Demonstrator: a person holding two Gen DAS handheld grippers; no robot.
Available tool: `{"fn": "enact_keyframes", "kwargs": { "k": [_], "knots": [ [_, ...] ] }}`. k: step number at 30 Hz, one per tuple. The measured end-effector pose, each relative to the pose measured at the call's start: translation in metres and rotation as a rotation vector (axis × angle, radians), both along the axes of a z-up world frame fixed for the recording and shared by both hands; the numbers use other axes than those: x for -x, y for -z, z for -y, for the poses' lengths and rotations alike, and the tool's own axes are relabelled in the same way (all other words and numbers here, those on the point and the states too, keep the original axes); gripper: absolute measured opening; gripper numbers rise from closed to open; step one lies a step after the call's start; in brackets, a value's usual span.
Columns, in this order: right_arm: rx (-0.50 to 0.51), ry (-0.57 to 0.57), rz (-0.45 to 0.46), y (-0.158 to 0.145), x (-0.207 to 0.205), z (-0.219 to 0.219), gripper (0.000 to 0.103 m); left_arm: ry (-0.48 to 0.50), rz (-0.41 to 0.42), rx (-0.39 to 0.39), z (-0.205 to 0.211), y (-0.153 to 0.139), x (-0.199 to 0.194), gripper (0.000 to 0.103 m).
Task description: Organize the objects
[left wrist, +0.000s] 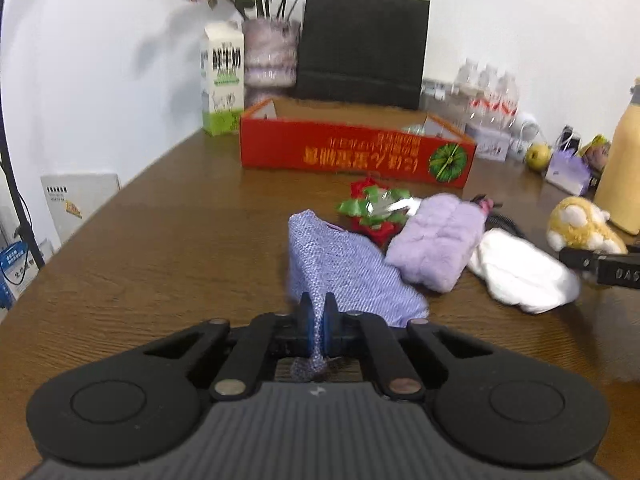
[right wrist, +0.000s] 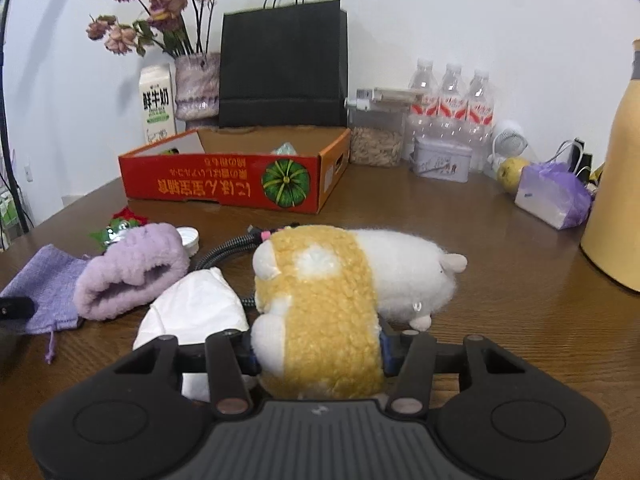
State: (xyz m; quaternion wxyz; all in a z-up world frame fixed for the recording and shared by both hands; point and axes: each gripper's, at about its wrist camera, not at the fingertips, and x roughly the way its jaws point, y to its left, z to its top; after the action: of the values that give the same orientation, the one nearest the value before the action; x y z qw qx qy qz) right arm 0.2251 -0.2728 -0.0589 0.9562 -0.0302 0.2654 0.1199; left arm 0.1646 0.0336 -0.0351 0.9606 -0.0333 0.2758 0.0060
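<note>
Left gripper (left wrist: 319,320) pinches the purple knitted pouch (left wrist: 344,272) in the middle of the brown wooden desk (left wrist: 160,248). Right gripper (right wrist: 318,354) squeezes the yellow and white fluffy toy animal (right wrist: 332,292). The red cardboard box (right wrist: 224,184) near the back edge looks almost empty, so most sorting is left. A fuzzy lilac cloth (right wrist: 132,272), white mask (right wrist: 196,308) and black cable (right wrist: 224,250) lie between.
</note>
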Motion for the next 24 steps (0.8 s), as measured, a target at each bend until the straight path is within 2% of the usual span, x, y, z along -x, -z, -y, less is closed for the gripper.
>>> {"fn": "enact_keyframes", "kwargs": {
  "k": [11,24],
  "knots": [
    [-0.011,-0.053,0.068,-0.019,0.031,-0.018,0.049,0.045,0.164,-0.019,0.01,-0.054,0.033,0.005],
    [-0.006,-0.14,0.135,-0.05,0.031,-0.066,0.049,0.038,0.208,-0.012,0.008,-0.072,0.006,0.005]
  ]
}}
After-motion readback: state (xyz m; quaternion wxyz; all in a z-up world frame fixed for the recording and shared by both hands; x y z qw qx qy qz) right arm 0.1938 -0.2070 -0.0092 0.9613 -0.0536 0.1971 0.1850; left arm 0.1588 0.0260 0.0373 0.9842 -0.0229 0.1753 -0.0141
